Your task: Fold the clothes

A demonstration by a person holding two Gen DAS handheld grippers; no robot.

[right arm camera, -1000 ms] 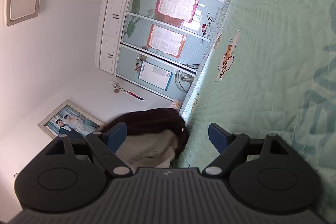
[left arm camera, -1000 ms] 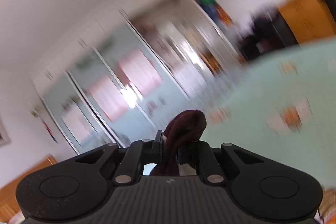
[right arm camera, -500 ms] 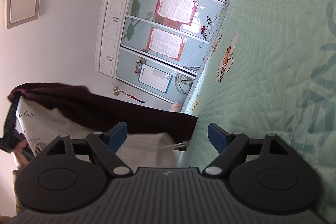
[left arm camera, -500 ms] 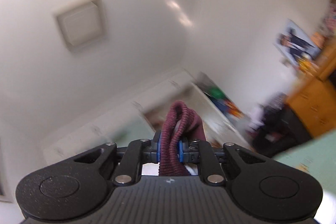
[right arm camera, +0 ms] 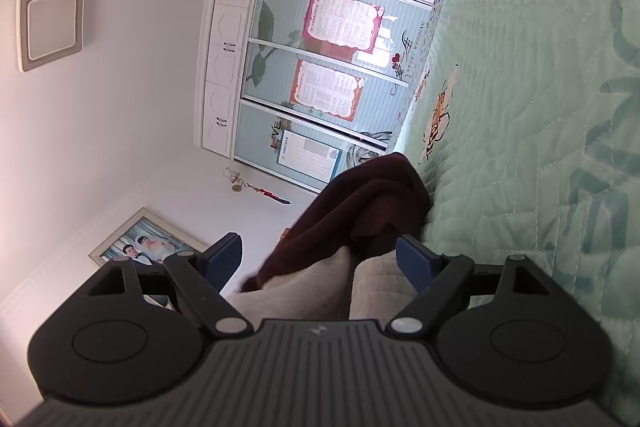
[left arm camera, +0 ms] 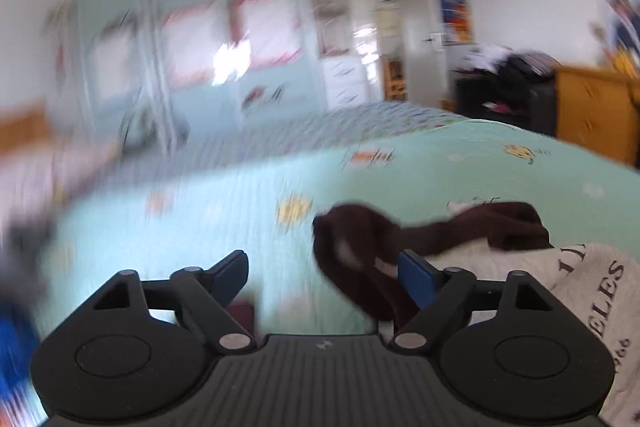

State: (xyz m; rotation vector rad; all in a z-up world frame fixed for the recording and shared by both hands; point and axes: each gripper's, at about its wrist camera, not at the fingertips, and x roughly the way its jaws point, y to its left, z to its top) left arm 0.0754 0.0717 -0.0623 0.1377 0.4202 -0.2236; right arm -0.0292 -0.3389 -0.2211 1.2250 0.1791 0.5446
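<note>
1. Left wrist view is pretty smeared, so take the background loosely: pale blue wardrobe doors (left arm camera: 192,67) on the left, an orange-brown cabinet (left arm camera: 592,107) far right.
2. Left gripper (left arm camera: 322,273) has just been opening and its jaws now stand wide apart, nothing pinched between them. The maroon sleeve (left arm camera: 352,247) sits loose just by the right-hand fingertip.
3. That sleeve belongs to the sweatshirt (left arm camera: 592,291), grey body with dark lettering, lying on the mint quilted bedspread (left arm camera: 440,171) at the lower right of that view.
4. Right wrist view is rolled sideways: ceiling light (right arm camera: 52,27) on the left, wardrobe doors (right arm camera: 320,67) in the middle, bedspread (right arm camera: 540,107) filling the right.
5. Right gripper (right arm camera: 318,257) is spread wide too. The sweatshirt (right arm camera: 360,211) is bunched between the fingers, maroon on top of grey, but neither pad presses on it.
</note>
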